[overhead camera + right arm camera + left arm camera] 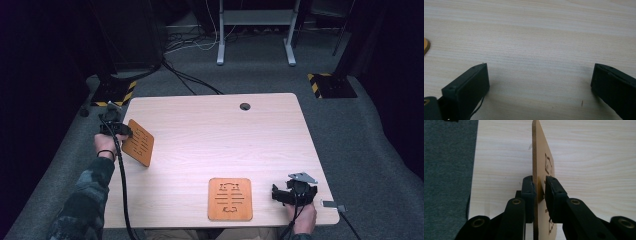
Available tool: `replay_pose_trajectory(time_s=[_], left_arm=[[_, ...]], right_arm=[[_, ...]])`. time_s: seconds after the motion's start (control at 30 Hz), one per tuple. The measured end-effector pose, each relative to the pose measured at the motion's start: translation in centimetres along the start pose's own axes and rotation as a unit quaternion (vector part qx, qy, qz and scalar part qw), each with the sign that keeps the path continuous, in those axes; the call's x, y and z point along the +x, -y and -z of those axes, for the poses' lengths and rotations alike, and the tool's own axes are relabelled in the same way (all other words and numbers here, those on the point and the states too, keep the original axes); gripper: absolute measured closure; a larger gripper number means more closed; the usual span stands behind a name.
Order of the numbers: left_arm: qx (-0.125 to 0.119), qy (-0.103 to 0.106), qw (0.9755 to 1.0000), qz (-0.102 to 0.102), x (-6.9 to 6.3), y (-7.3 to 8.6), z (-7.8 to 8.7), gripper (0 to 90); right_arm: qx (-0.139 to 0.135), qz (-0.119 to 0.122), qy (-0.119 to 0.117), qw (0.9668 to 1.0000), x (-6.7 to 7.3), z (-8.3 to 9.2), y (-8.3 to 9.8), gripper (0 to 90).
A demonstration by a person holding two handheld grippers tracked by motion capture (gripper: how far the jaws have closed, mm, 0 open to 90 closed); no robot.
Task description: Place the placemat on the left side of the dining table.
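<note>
The counter (210, 130) carries two thin brown boards with cut-out patterns. One board (138, 142) is held on edge in the left gripper (116, 129), its lower corner seemingly at or just above the counter; in the left gripper view this board (541, 167) runs straight ahead between the jaws, which stand narrow about its lower edge, a sliver of gap showing at the right pad, so the grip looks loose rather than firm. The flat board (230, 198) lies just to the left of the right gripper (295, 192), near the counter's front edge. The right gripper (539, 82) rests with its jaws wide and nothing between them. My reading is that one board is already laid down and the left one is partway to being set flat; releasing it remains. Both boards are rounded at the corners, with slots and small figures cut through.
</note>
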State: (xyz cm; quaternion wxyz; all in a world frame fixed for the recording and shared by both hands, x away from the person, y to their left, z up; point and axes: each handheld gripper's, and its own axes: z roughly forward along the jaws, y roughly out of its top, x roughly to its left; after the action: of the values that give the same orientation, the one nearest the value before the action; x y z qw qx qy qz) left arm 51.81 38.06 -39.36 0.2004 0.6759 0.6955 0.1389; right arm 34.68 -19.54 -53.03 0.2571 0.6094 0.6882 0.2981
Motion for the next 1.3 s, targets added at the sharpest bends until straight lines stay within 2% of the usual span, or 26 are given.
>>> replay_pose_trajectory(time_s=[0.07,0.13,0.3,0.37,0.67,0.7,1.07,1.1,1.13,1.27,1.3], left_arm=[[0.003,-0.013,0.9999,-0.009,0.0,0.0,-0.2,74.7],[0.005,-0.014,0.9999,0.002,0.3,0.1,-0.4,73.8],[0.007,-0.019,0.9998,0.002,0.8,0.2,-0.7,71.7],[0.006,-0.018,0.9998,-0.002,1.0,0.3,-0.9,70.7],[0.011,-0.015,0.9998,0.008,1.7,0.4,-1.5,67.9],[0.012,-0.014,0.9998,0.003,1.8,0.4,-1.5,67.9],[0.013,-0.005,0.9999,0.003,1.7,0.4,-2.0,66.2],[0.014,-0.005,0.9999,0.007,1.6,0.5,-2.1,66.2],[0.015,-0.005,0.9999,0.002,1.6,0.5,-2.1,65.9],[0.016,-0.002,0.9999,0.003,1.6,0.6,-2.4,64.8],[0.015,0.0,0.9998,0.01,1.6,0.7,-2.5,64.3]], right_arm=[[0.0,0.0,0.0,1.0,0.0,0.0,0.0,1.0],[0.0,0.0,0.0,1.0,0.0,0.0,0.0,1.0],[0.0,0.0,0.0,1.0,0.0,0.0,0.0,1.0],[0.0,0.0,0.0,1.0,0.0,0.0,0.0,1.0],[0.0,0.0,0.0,1.0,0.0,0.0,0.0,1.0],[0.0,0.0,0.0,1.0,0.0,0.0,0.0,1.0],[0.0,0.001,0.0,1.0,0.0,0.0,0.0,1.0],[0.0,0.001,0.0,1.0,0.0,0.0,0.0,1.0],[0.0,0.0,0.0,1.0,0.0,0.0,0.0,1.0],[0.0,0.0,0.0,1.0,0.0,0.0,0.0,1.0],[0.0,0.0,0.0,1.0,0.0,0.0,0.0,1.0]])
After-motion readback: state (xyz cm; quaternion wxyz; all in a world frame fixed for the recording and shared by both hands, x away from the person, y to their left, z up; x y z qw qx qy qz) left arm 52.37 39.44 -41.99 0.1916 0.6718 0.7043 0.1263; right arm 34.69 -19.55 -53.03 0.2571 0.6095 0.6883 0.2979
